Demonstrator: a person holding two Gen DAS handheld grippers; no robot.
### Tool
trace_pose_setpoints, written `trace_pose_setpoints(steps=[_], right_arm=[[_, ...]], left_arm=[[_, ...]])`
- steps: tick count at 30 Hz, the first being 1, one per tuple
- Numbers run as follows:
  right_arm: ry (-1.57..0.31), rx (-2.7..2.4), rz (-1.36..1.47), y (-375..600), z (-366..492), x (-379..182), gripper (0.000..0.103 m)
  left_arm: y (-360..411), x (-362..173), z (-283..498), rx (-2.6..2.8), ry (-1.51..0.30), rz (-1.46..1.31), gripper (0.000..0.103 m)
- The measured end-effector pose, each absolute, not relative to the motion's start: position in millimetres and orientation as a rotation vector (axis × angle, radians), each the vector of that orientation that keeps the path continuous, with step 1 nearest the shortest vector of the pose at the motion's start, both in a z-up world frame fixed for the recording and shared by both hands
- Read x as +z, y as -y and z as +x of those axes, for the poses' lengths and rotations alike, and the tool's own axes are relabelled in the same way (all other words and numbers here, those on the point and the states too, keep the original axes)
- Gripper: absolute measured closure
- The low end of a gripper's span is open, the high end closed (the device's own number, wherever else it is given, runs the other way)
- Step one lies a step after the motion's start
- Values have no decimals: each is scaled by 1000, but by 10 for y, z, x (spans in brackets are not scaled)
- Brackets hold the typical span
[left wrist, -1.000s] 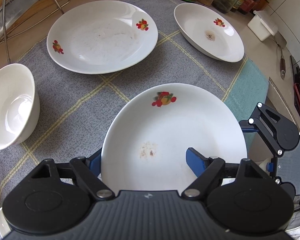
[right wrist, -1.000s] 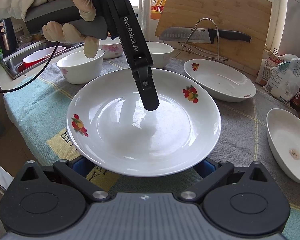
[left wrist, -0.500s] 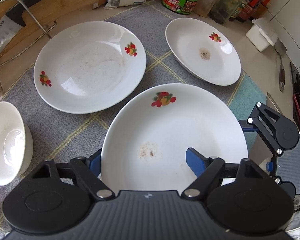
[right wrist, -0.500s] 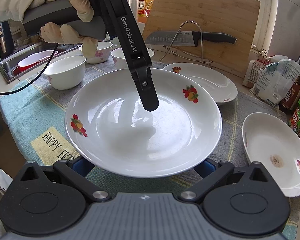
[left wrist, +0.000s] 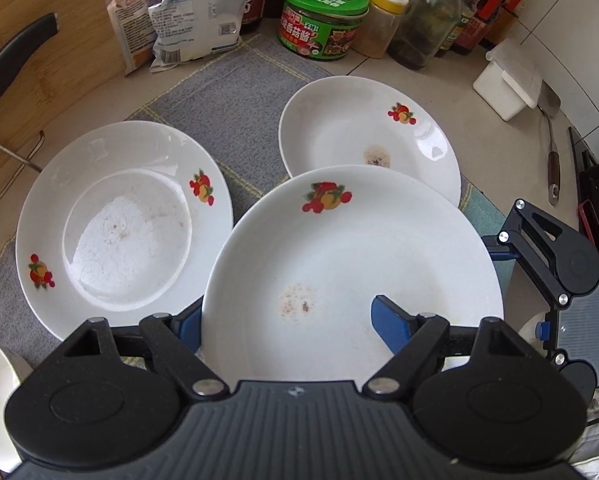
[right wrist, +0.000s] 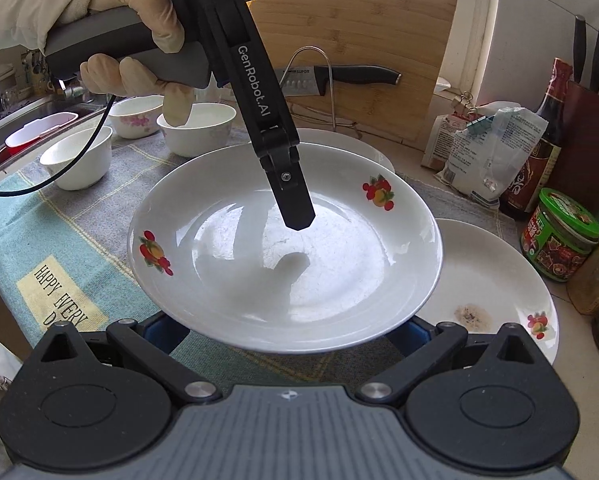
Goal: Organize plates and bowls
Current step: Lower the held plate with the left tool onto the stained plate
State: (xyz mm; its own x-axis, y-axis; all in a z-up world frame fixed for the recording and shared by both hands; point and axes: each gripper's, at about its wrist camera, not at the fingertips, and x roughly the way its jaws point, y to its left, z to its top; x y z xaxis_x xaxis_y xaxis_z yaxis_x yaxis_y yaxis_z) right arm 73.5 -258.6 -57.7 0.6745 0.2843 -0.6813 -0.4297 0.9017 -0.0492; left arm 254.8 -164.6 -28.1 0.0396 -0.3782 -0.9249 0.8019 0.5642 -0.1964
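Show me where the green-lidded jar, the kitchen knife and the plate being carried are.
green-lidded jar [left wrist: 323, 20], left wrist view, on its label.
kitchen knife [right wrist: 363, 76], right wrist view, on its black handle.
carried plate [right wrist: 339, 264], right wrist view, on its bare centre.

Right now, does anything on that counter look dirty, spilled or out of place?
Yes. The lifted plate has a brownish speckled smear near its middle, and the smaller plate behind it has a dark spot. A kitchen knife lies across a wire rack by the cutting board. No spills or breakage show.

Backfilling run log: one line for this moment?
held plate | left gripper: jaws astride near rim | right gripper: under plate, grip unclear | stained plate: partly hidden behind
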Motion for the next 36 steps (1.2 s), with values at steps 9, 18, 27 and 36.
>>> trace_pose_setpoints(steps=[9, 18, 27, 36], right_arm=[[-727, 342, -191, 2950, 787, -566, 0], [-732, 276, -154, 3234, 785, -586, 0], [-741, 232, -133, 3452, 793, -614, 0], [-756, 213, -125, 3591, 881, -668, 0]], left_arm=[[2111, -283, 2630, -998, -1216, 471, 20], [2568, -339, 2679, -1059, -1220, 524, 20], [2851, -428, 2691, -1104, -1225, 551, 20], [3026, -502, 2769, -1118, -1237, 549, 20]])
